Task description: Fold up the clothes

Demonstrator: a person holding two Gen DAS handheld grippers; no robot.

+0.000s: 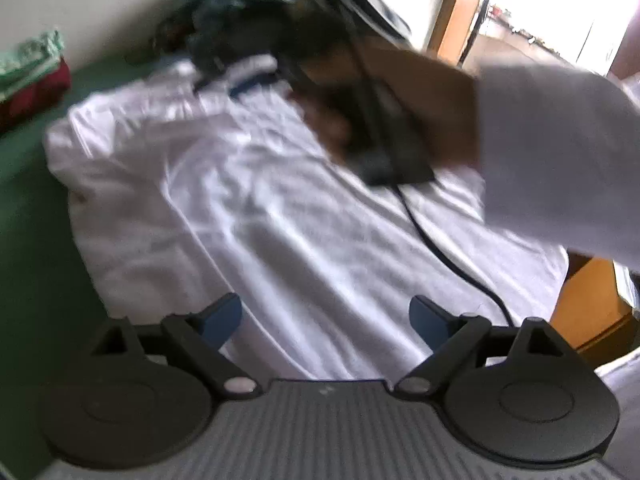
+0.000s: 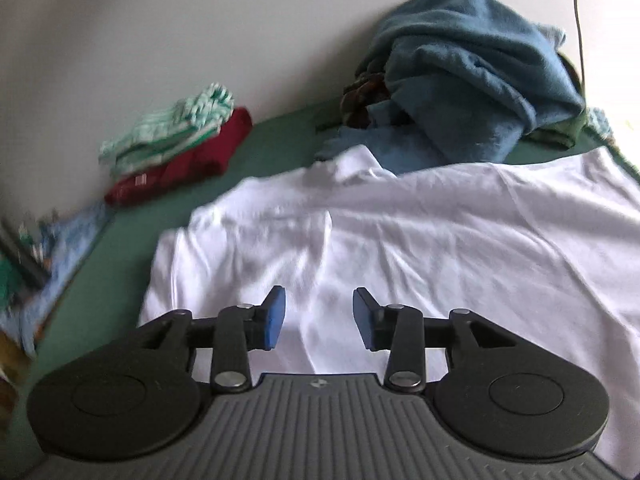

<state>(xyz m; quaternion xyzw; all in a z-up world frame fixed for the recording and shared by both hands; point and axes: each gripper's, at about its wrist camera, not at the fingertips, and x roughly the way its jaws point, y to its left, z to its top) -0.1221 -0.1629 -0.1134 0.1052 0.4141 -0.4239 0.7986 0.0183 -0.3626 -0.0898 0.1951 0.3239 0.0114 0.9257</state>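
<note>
Both grippers empty, left gripper (image 1: 325, 320) wide open, right gripper (image 2: 319, 318) approx half open, over white shirt (image 2: 400, 240) w/ wrinkles; pinching mid-cloth, not bed-edge hem, could bunch fold.

White shirt (image 2: 440, 240): thin, smooth cloth, lightly creased, lying on a matt green cover (image 2: 120, 260). Behind the shirt, blue towel (image 2: 460, 80): thick, fuzzy cloth; to the shirt's left, red garment (image 2: 192, 160): matt cloth. Right gripper (image 2: 319, 316): matt black plastic, blue rubbery pads, shiny metal pins.
</note>
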